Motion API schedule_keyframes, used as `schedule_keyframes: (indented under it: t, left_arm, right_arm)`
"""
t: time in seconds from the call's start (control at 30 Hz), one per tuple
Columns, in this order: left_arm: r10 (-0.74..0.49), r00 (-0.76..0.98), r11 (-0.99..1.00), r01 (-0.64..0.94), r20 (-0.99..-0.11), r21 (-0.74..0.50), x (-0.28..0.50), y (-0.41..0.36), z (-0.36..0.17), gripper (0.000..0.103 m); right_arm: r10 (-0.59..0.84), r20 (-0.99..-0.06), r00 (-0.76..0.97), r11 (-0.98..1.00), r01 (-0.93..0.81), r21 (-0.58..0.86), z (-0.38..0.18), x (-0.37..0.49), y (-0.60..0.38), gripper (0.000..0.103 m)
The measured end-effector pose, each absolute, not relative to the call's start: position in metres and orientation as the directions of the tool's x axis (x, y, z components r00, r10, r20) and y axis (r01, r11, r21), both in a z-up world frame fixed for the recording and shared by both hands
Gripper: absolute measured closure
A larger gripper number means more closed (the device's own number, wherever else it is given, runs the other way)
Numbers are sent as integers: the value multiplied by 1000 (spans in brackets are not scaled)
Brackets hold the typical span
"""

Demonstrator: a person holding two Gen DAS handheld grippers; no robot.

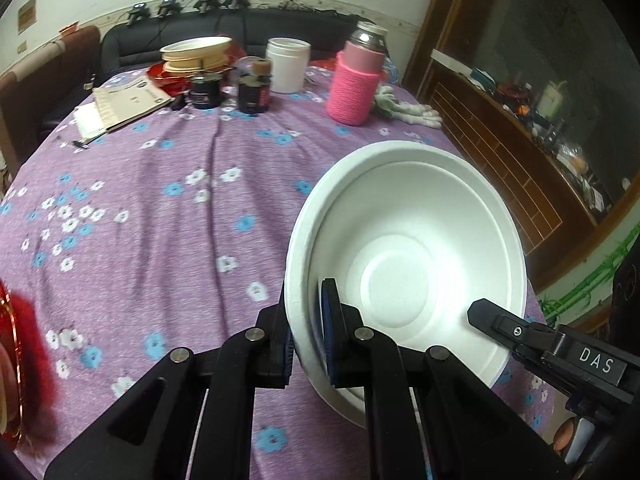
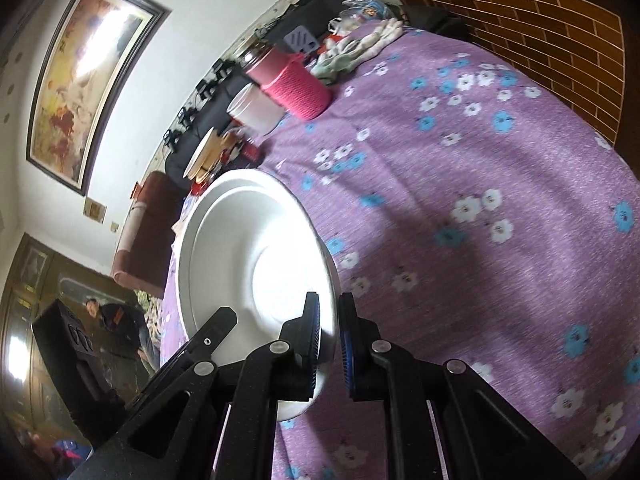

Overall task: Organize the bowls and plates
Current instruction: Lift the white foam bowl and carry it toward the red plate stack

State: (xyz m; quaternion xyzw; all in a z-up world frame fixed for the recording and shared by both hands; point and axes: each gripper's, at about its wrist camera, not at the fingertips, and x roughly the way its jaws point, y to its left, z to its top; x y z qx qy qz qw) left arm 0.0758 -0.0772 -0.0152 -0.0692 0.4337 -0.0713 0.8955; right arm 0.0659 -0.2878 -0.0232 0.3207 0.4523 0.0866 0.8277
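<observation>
left tongs (image 1: 306,350) | pinching bowl (image 1: 404,264) rim | right tongs (image 2: 330,350) | same, angled down

A white bowl (image 1: 404,256), purple tablecloth (image 1: 160,216) with blue and white flowers, pink bottle (image 1: 354,84).

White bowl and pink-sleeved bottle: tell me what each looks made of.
White bowl: probably moulded foam or pulp fibre, with a matte, faintly grainy surface, a thick soft-edged rim and pressed rings in its base. Pink-sleeved bottle: a shiny metal top, likely steel, and a ribbed yarn sleeve that looks knitted or crocheted.
</observation>
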Motion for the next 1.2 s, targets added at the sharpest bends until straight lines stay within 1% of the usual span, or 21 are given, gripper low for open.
schedule_keyframes:
  t: [0.57,1.2]
  left_arm:
    - [-109,638,979,-64,-762,-194,48,2,-17,93]
    - [-32,658,963,-182,-752,-200,24,59,-10,93]
  right_arm:
    - [504,-699,507,805,18,593,-20,71,-206,93]
    - [569,-692,444,800,-103,591,-14,72,-142,93]
